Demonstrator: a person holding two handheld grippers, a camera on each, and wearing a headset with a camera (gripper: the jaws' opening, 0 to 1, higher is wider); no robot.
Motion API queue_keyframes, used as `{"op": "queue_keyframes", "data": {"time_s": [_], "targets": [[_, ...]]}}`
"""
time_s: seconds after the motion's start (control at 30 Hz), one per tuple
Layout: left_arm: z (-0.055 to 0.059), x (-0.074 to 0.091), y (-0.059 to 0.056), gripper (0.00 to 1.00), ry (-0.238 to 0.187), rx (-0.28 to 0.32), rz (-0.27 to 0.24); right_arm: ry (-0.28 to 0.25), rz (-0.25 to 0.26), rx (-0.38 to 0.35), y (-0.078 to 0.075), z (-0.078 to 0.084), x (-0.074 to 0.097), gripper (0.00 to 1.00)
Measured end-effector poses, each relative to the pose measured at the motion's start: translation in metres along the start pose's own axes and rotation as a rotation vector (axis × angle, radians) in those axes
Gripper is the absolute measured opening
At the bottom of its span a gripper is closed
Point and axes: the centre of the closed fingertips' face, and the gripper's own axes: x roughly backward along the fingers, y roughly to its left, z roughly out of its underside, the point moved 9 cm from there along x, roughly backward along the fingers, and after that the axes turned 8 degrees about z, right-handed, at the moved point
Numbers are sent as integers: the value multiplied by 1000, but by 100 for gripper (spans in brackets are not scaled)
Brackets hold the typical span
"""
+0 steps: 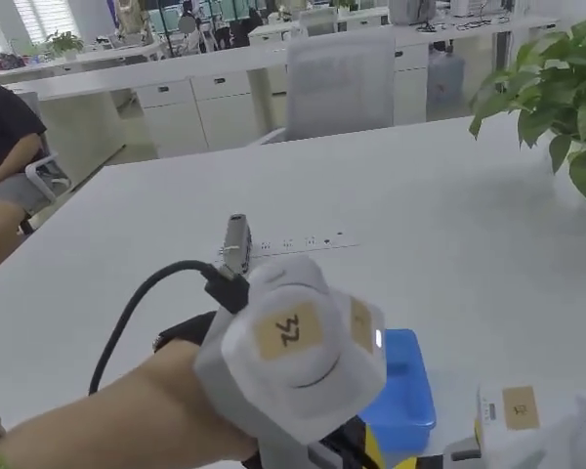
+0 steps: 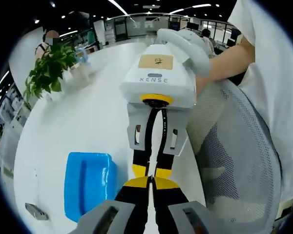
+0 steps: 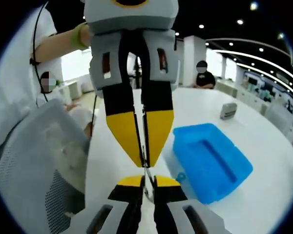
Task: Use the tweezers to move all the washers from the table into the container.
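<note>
Near the front edge of the bench (image 1: 449, 225), the head view has the blue container (image 1: 407, 386), with a plant (image 1: 557, 107) far right. Left gripper view: left gripper (image 2: 150, 185) and right gripper (image 2: 149, 170) meet tip to tip, both pressed together. Right gripper view: each seems to pinch the thin tweezers (image 3: 145, 168); likely one must hold firm before the other loosens. Washers can't be made out; a mesh chair (image 3: 24, 190) crowds nearby.
</note>
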Motion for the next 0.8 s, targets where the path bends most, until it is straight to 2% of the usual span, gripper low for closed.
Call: {"op": "queue_keyframes", "data": {"time_s": [0.03, 0.1, 0.17, 0.2, 0.27, 0.3, 0.33, 0.4, 0.47, 0.57, 0.6, 0.67, 0.7, 0.77, 0.8], "targets": [[2, -1, 1, 0, -9, 8, -13, 1, -11, -24, -1, -1, 0, 3], [6, -3, -1, 0, -77, 61, -25, 9, -22, -53, -1, -1, -1, 3], [13, -1, -3, 4, -181, 140, -52, 22, 2, -48, -1, -2, -1, 3], [18, 1, -5, 5, -239, 205, -65, 29, 5, -42, 0, -2, -1, 3], [27, 7, -9, 5, -307, 258, -113, 44, 13, -38, 1, -3, -2, 3], [34, 12, -14, 5, -349, 290, -163, 51, 18, -29, 0, -4, -2, 3], [38, 15, -18, 5, -372, 310, -193, 58, 31, -20, 0, -3, -1, 2], [50, 24, -31, 6, -429, 370, -285, 73, 46, 6, -2, -3, 0, 2], [61, 32, -45, 8, -491, 429, -375, 78, 45, -7, -2, -3, 1, 2], [75, 39, -63, 15, -530, 495, -497, 73, 52, -26, -1, -2, 2, 2], [83, 41, -75, 19, -552, 552, -559, 75, 51, -24, -1, -2, 2, 2], [87, 42, -86, 26, -610, 604, -616, 79, 56, -68, -2, -1, 3, 2], [90, 42, -93, 29, -670, 642, -660, 68, 70, -103, -4, 1, 3, 2], [95, 42, -102, 34, -714, 688, -726, 35, 76, -204, -7, 5, 4, 2], [99, 41, -106, 38, -725, 711, -775, 28, 79, -230, -9, 6, 5, 2]]}}
